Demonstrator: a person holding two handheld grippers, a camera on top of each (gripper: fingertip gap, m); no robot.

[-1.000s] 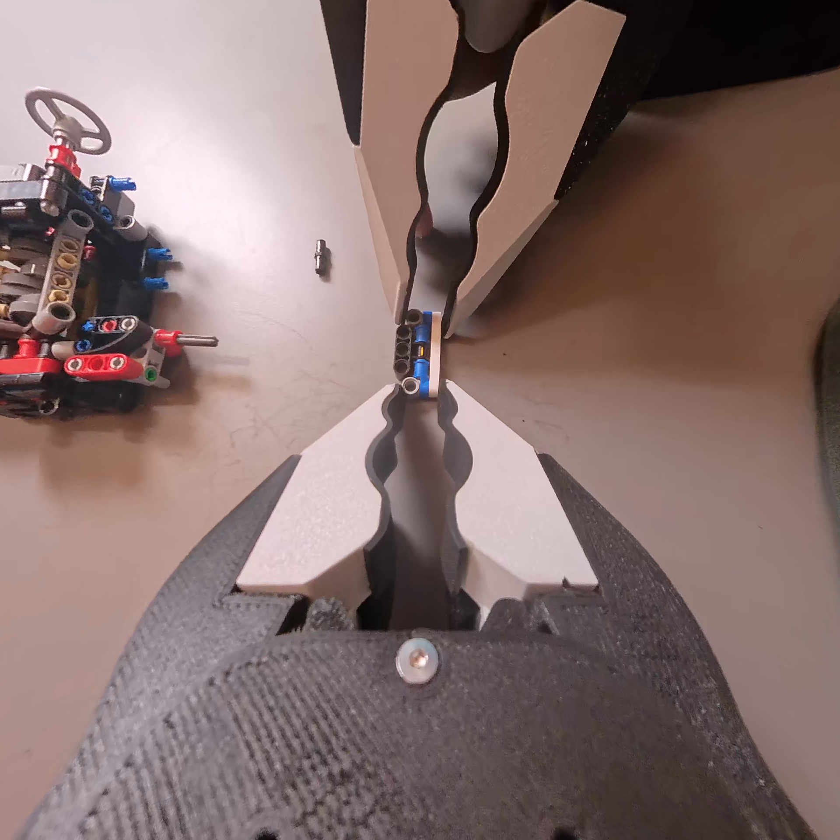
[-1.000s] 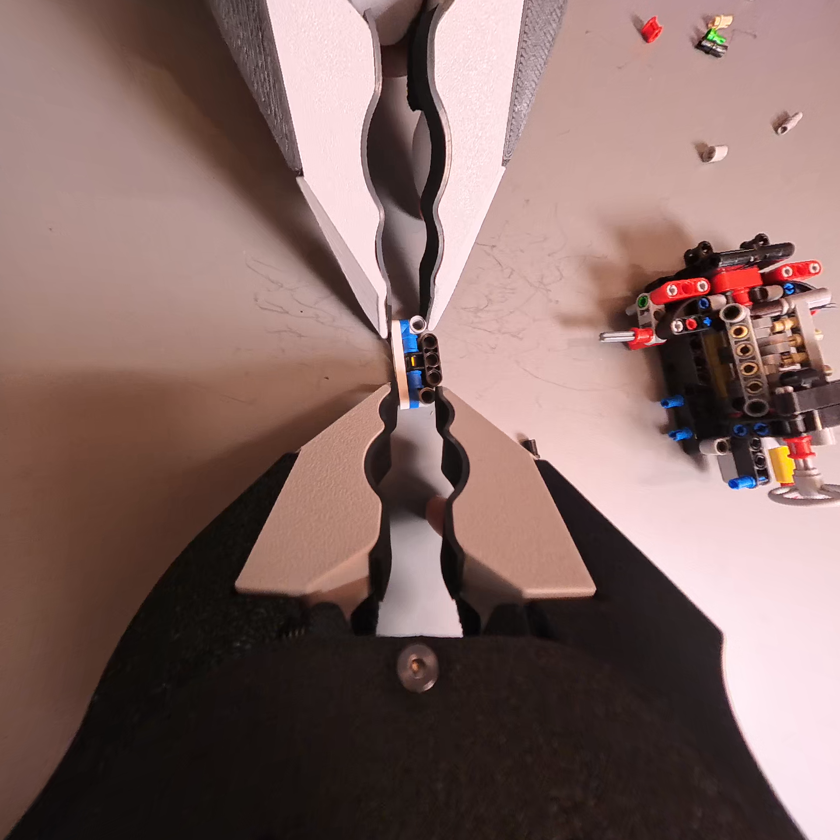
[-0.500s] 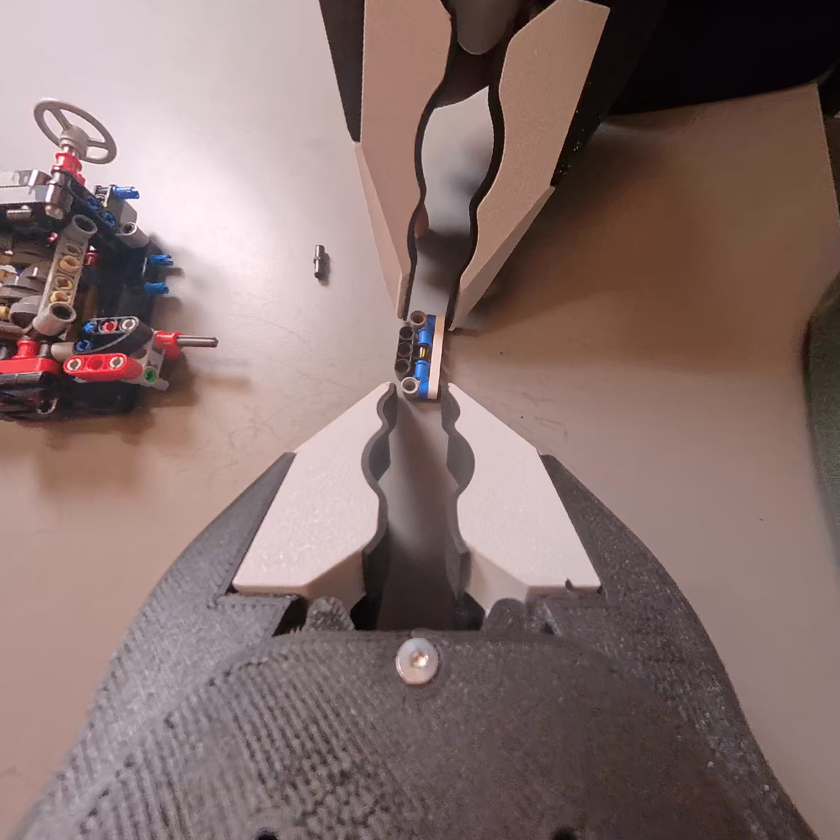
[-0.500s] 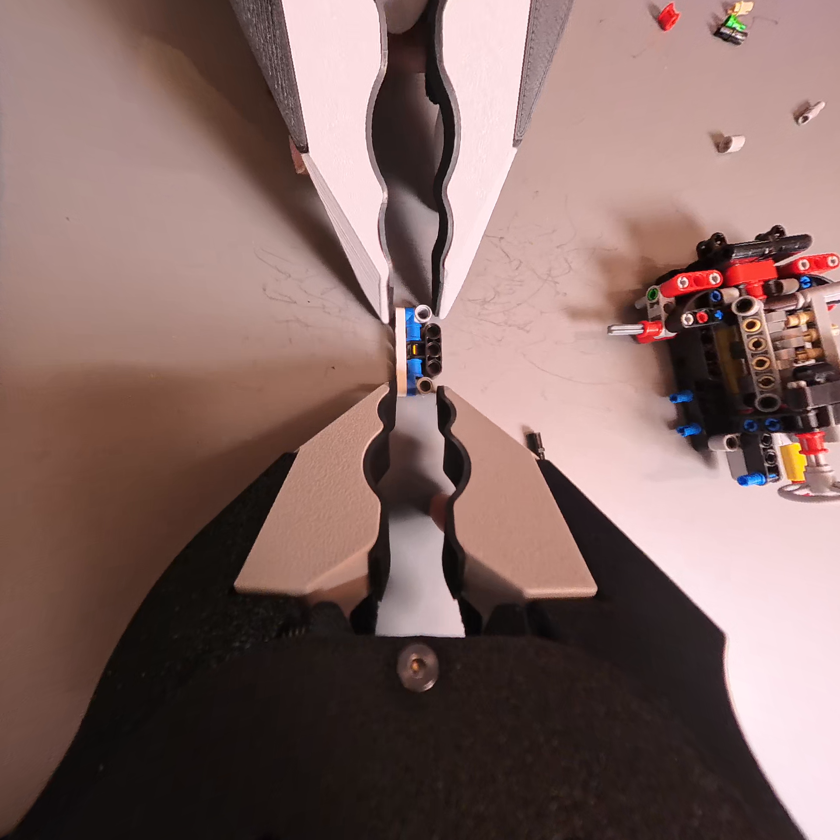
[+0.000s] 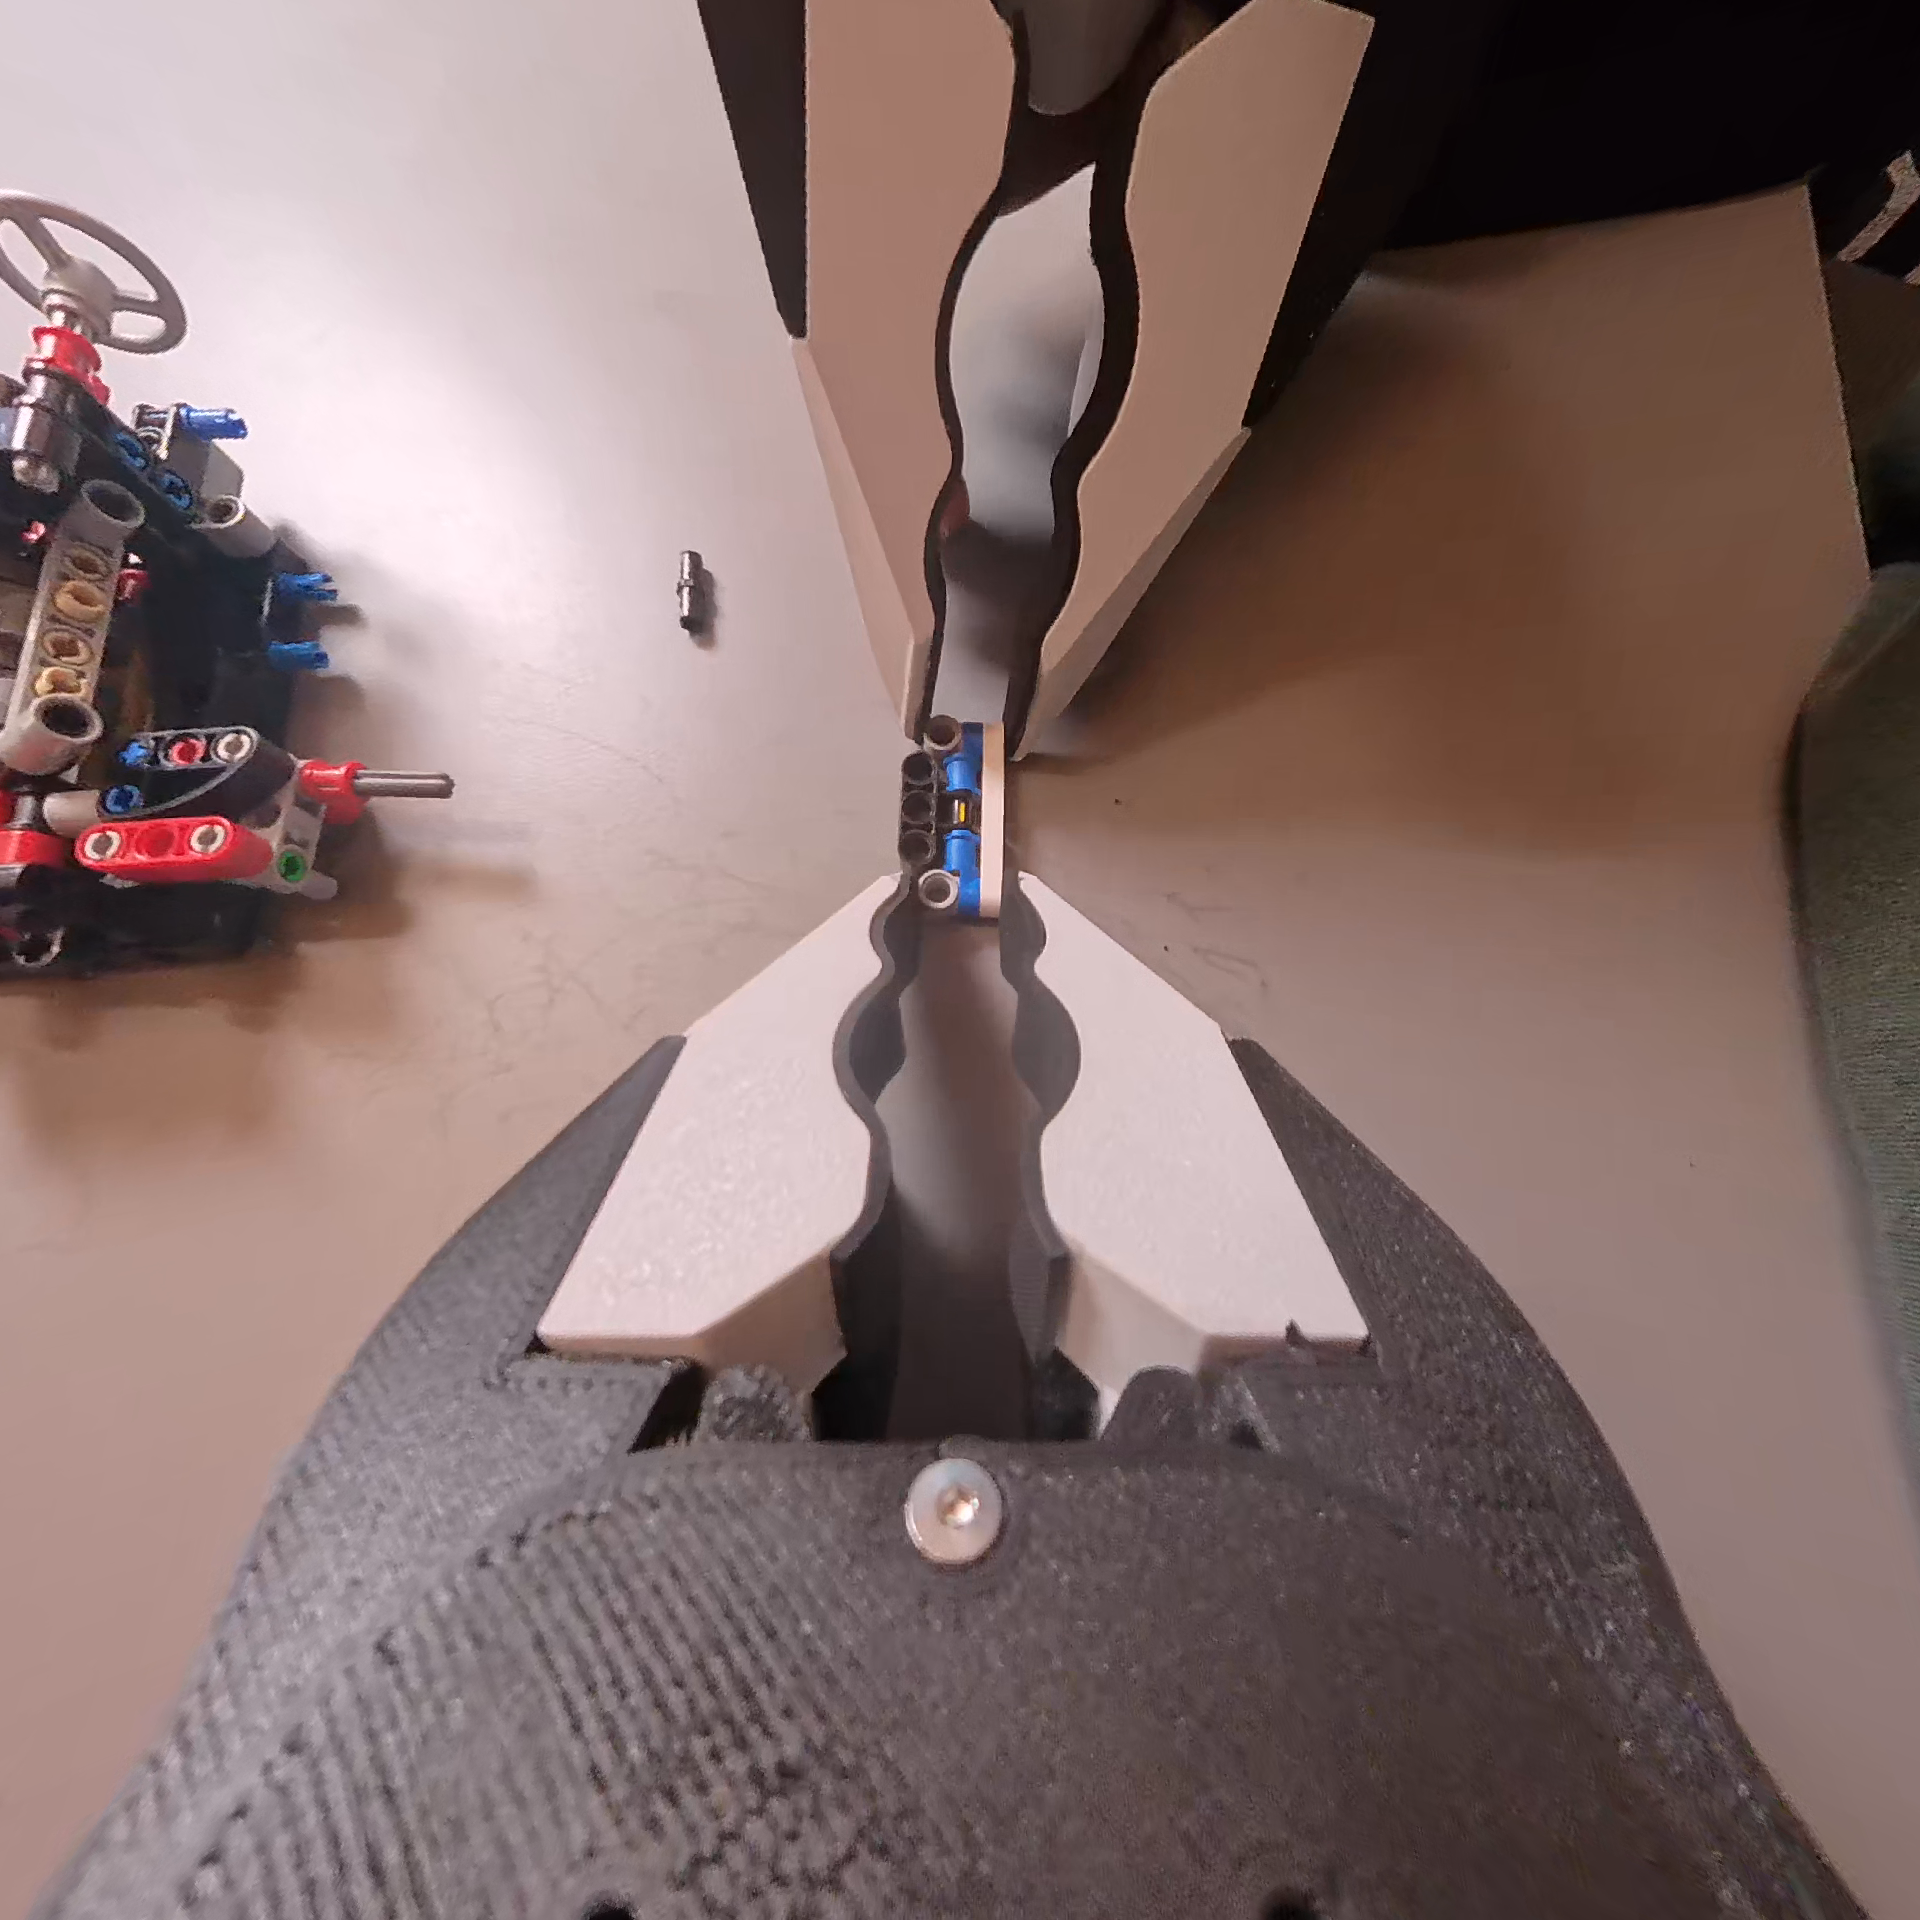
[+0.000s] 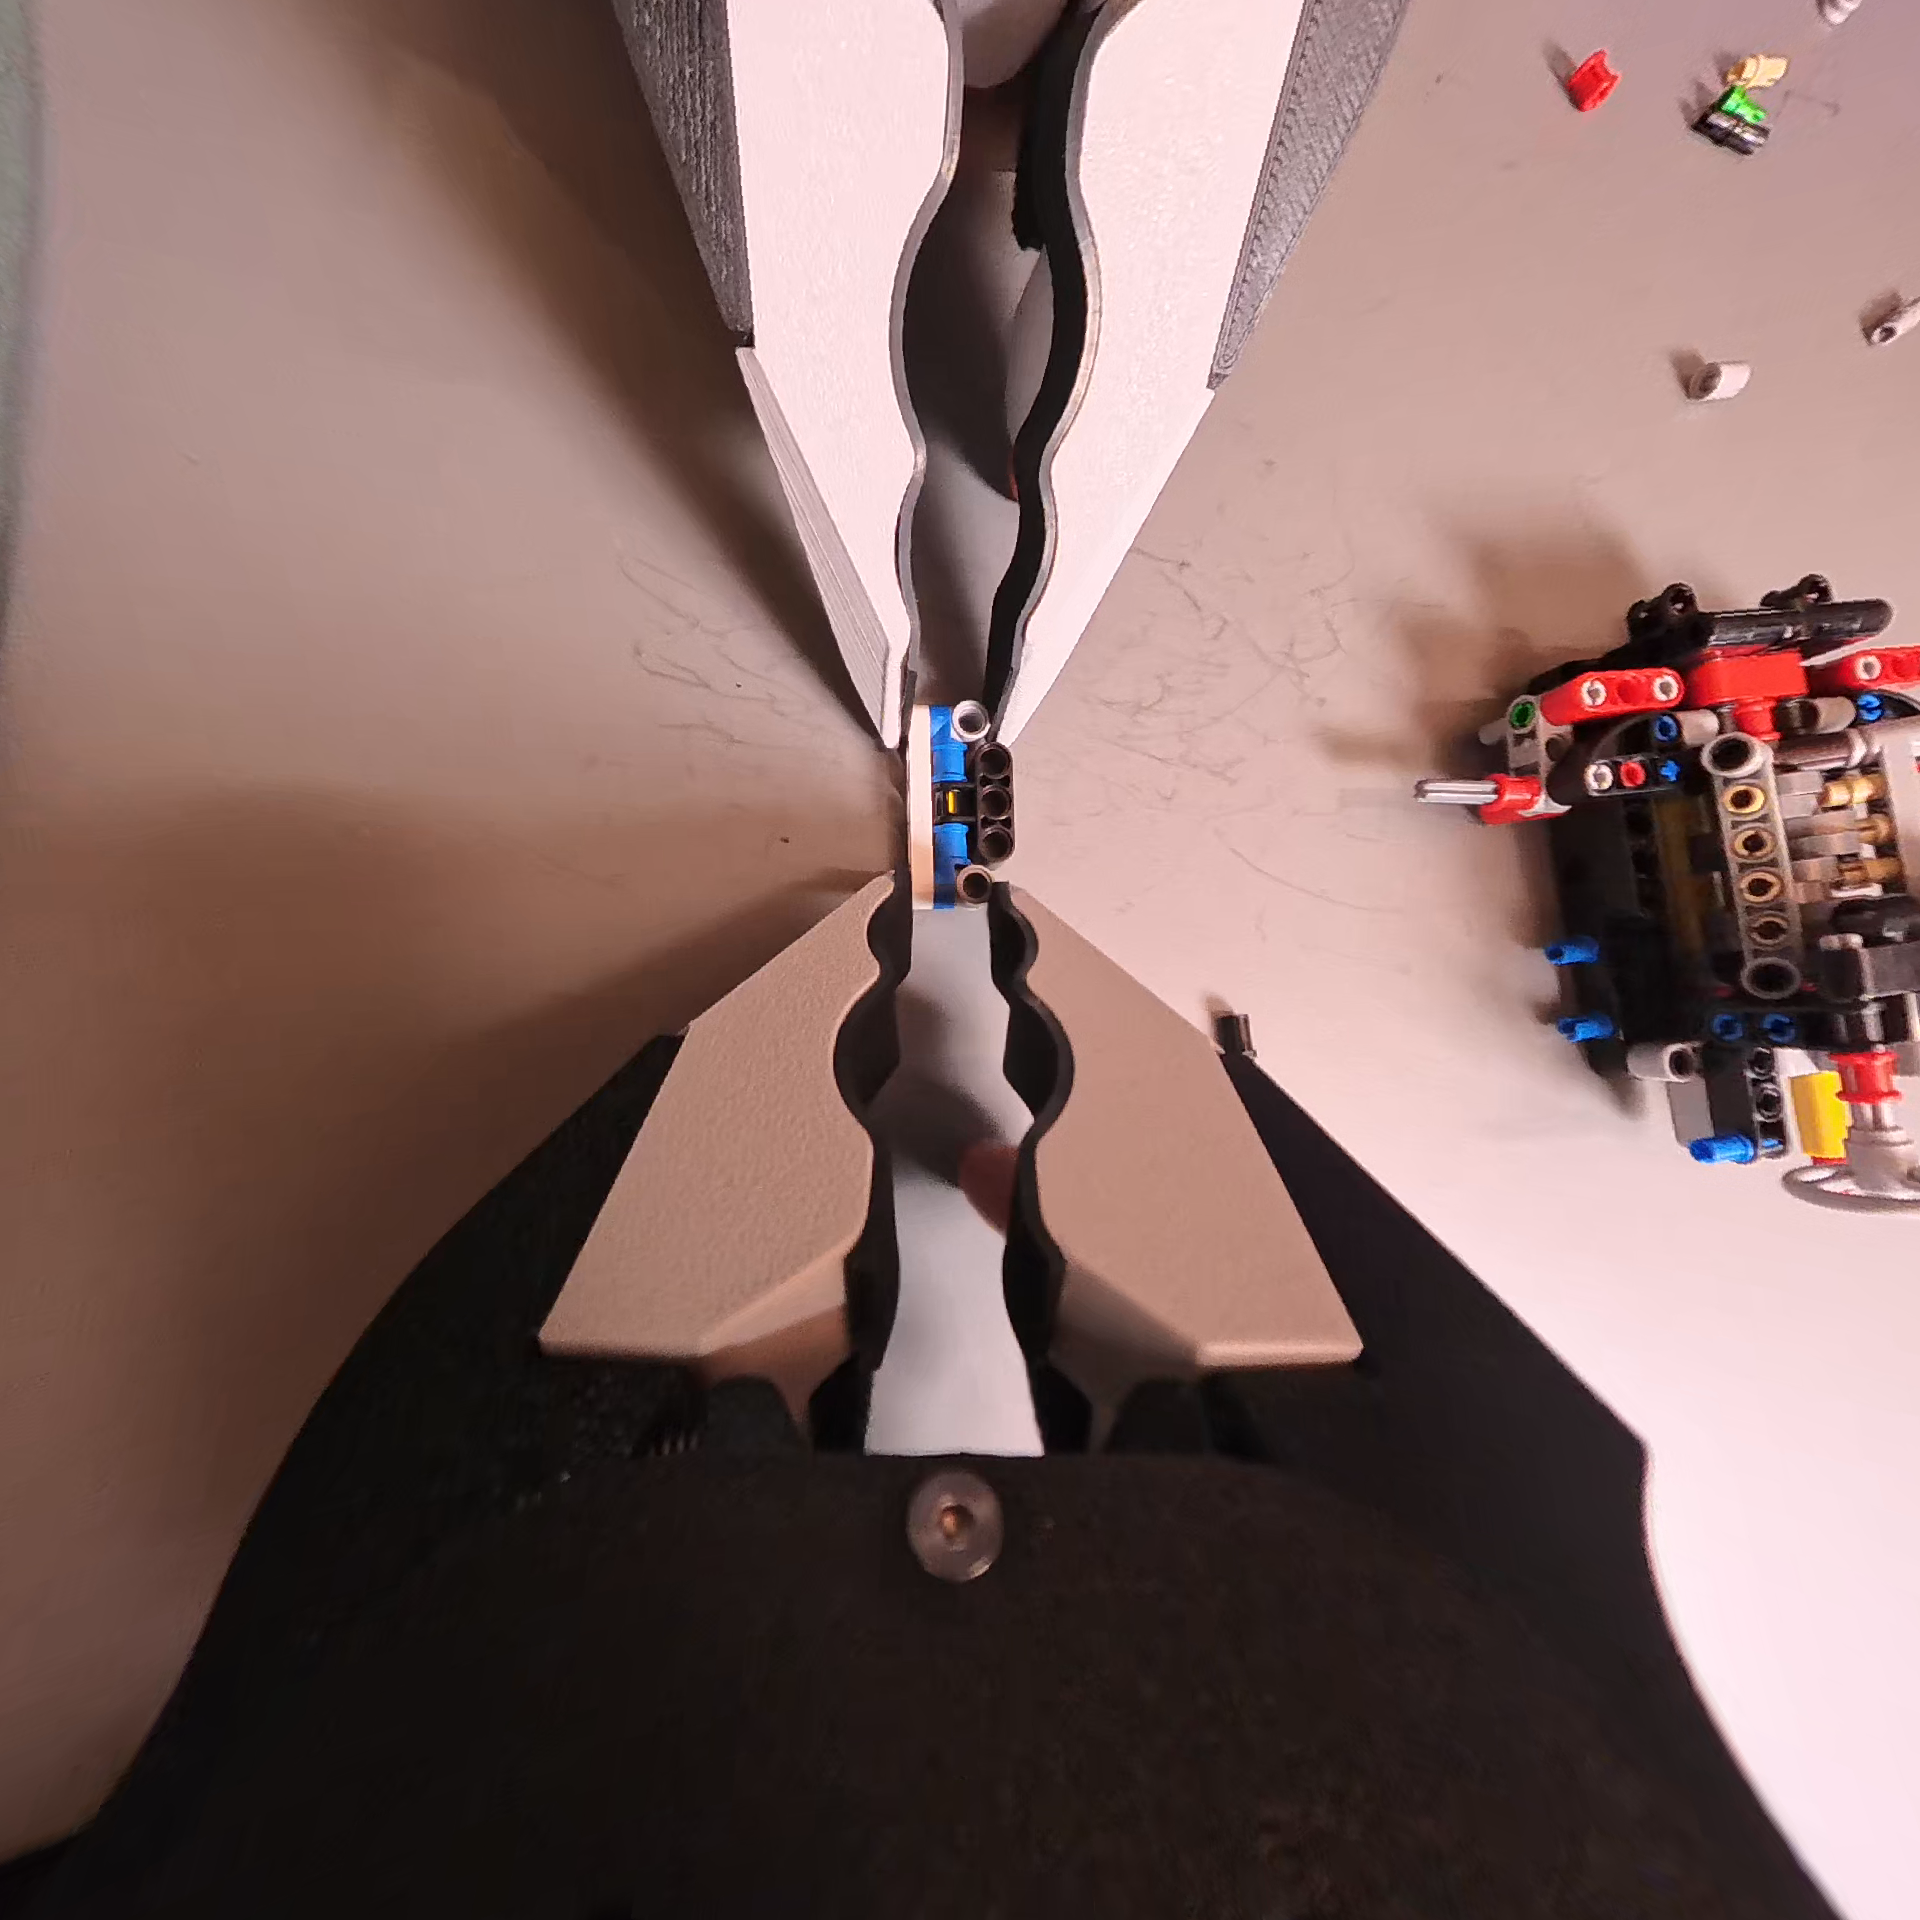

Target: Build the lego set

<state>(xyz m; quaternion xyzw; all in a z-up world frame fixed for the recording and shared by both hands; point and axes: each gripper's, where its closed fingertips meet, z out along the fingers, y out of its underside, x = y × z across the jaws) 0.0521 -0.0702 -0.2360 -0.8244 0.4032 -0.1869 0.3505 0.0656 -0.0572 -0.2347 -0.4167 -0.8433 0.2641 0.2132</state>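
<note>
— So, both grippers meet nose to nose over the table [image 5: 1455,935]. Between them is a small lego piece [image 5: 956,821]: a white plate on one side, blue pins in the middle, a short black beam with holes on the other.

— Who has hold of it?

— Each takes one end. The left gripper [image 5: 958,902] has its fingers drawn in on the near end of the piece, clamping it at the very tips. The right gripper [image 6: 945,896] does the same from the opposite end, tips closed on the piece [image 6: 961,805].

— And the piece, is it on the table?

— I can't tell from here whether it touches the surface; it sits straight ahead of both tools, at the fingertips.

— Where's the model?

— The half-built model [image 5: 125,675] lies well off to the left gripper's left, grey steering wheel pointing away from that tool. From the right gripper it's off to the right [image 6: 1745,883]. A lone black pin [image 5: 692,590] lies between the model and the tools, nearer the right gripper's fingers.

— Anything else?

— A few loose bits [image 6: 1714,379] far ahead and right of the right gripper: red, green, grey.
</note>
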